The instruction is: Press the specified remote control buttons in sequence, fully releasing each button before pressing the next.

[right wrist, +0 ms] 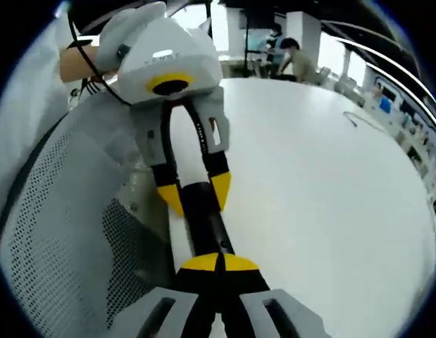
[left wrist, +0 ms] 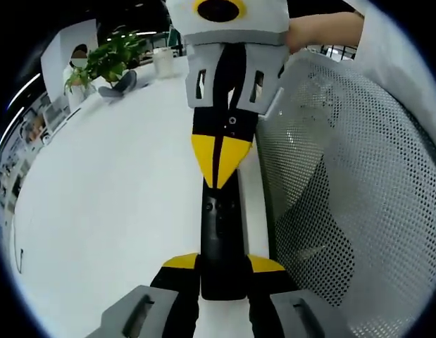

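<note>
A slim black remote control (left wrist: 221, 239) is held lengthwise over the edge of the white table (left wrist: 112, 190). My left gripper (left wrist: 222, 263) is shut on its near end, one yellow-tipped jaw on each side. My right gripper (left wrist: 219, 165) comes in from the top of the left gripper view, jaws shut together, its yellow tip resting on the remote's upper face. In the right gripper view the right gripper (right wrist: 218, 263) stands shut at the bottom, its tip on the remote (right wrist: 207, 218), while the left gripper (right wrist: 195, 193) clamps the far end.
A white mesh chair back (left wrist: 344, 176) stands right beside the table edge and appears again (right wrist: 55, 232). At the table's far end are a potted plant (left wrist: 108, 60) and a white cup (left wrist: 163, 62). A thin cable (right wrist: 358, 120) lies on the table (right wrist: 323, 190); a person (right wrist: 295, 60) sits beyond.
</note>
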The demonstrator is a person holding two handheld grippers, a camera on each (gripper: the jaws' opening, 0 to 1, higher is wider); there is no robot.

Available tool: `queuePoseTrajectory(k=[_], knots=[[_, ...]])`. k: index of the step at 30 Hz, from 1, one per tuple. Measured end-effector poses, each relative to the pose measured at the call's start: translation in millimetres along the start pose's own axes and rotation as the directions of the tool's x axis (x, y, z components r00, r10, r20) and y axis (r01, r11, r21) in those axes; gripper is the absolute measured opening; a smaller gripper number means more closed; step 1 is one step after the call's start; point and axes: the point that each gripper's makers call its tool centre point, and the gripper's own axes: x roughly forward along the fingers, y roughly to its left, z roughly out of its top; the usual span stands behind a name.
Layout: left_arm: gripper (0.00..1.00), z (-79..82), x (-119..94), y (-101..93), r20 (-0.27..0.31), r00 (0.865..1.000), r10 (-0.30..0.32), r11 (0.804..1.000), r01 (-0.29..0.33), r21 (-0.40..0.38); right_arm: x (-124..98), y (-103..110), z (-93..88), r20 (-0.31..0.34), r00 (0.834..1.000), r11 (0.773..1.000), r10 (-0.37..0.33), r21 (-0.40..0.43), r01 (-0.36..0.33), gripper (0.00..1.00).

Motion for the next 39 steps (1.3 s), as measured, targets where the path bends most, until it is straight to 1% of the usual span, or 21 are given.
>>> queuePoseTrajectory(k=[4,5,6,7,12,15,16,20,21,22,23,25,26,29,30,31,33,39], knots=[[0.24,0.0,0.0,0.1,0.003,1.000,0.001,1.000,-0.001,-0.002,5.3,2.5,-6.7,-0.046,0.999,0.998,0.017,-0.057,-0.019,0.00],[0.24,0.1,0.0,0.0,0.004,1.000,0.001,1.000,-0.001,-0.001,4.5,1.6,-5.1,-0.040,0.999,0.997,0.012,-0.081,-0.015,0.00],[0.24,0.1,-0.1,0.1,0.006,1.000,0.002,1.000,-0.002,-0.003,3.7,2.6,-6.1,-0.047,0.999,0.997,0.019,-0.078,-0.023,0.00],[0.24,0.0,0.0,0.1,0.007,1.000,0.002,1.000,-0.002,-0.004,4.2,3.0,-6.1,-0.050,0.999,0.995,0.022,-0.101,-0.027,0.00],[0.24,-0.1,-0.1,0.2,0.004,1.000,0.001,1.000,-0.001,-0.003,5.4,3.3,-6.7,-0.099,0.995,0.974,0.023,-0.222,-0.044,0.00],[0.24,-0.2,-0.1,0.4,0.006,1.000,0.001,1.000,-0.001,-0.004,6.6,3.8,-6.5,-0.133,0.991,0.957,0.013,-0.284,-0.050,0.00],[0.24,-0.2,-0.1,0.4,0.007,1.000,0.001,1.000,-0.001,-0.004,6.9,4.0,-6.5,-0.139,0.990,0.955,0.009,-0.293,-0.050,0.00],[0.24,-0.3,-0.4,0.3,0.009,1.000,0.000,1.000,0.000,-0.004,6.9,3.3,-6.2,-0.141,0.990,0.956,0.006,-0.289,-0.047,0.00],[0.24,-0.3,-0.5,0.1,0.009,1.000,0.000,1.000,0.000,-0.004,5.1,2.7,-5.2,-0.121,0.992,0.960,0.025,-0.273,-0.057,0.00],[0.24,-0.3,-0.5,0.1,0.008,1.000,0.000,1.000,0.000,-0.003,4.8,3.5,-4.6,-0.108,0.994,0.966,0.029,-0.253,-0.056,0.00],[0.24,-0.3,-0.5,0.1,0.008,1.000,0.000,1.000,0.000,-0.003,4.3,5.0,-5.1,-0.090,0.995,0.965,0.046,-0.253,-0.067,0.00],[0.24,-0.4,-0.5,0.1,0.007,1.000,0.001,1.000,-0.001,-0.003,3.2,4.6,-7.1,-0.087,0.995,0.974,0.049,-0.215,-0.067,0.06],[0.24,-0.4,-0.5,0.1,0.006,1.000,0.001,1.000,-0.001,-0.002,3.0,2.9,-8.2,-0.094,0.995,0.974,0.043,-0.217,-0.062,0.08],[0.24,-0.4,-0.5,0.0,0.006,1.000,0.001,1.000,-0.001,-0.003,2.0,-0.6,-8.9,-0.100,0.994,0.973,0.035,-0.225,-0.057,0.06],[0.24,-0.5,-0.5,0.0,0.006,1.000,0.001,1.000,-0.001,-0.002,2.6,-1.1,-9.4,-0.103,0.994,0.973,0.041,-0.222,-0.063,0.06],[0.24,-0.4,-0.4,0.0,0.006,1.000,0.000,1.000,0.000,-0.002,2.8,0.0,-8.9,-0.106,0.993,0.976,0.058,-0.201,-0.078,0.05],[0.24,-0.3,-0.4,0.1,0.005,1.000,0.000,1.000,0.000,-0.001,2.8,0.1,-9.2,-0.112,0.992,0.973,0.061,-0.213,-0.084,0.05],[0.24,-0.3,-0.2,0.3,0.004,1.000,0.000,1.000,0.000,0.000,4.9,1.5,-8.9,-0.160,0.985,0.966,0.069,-0.236,-0.106,0.06]])
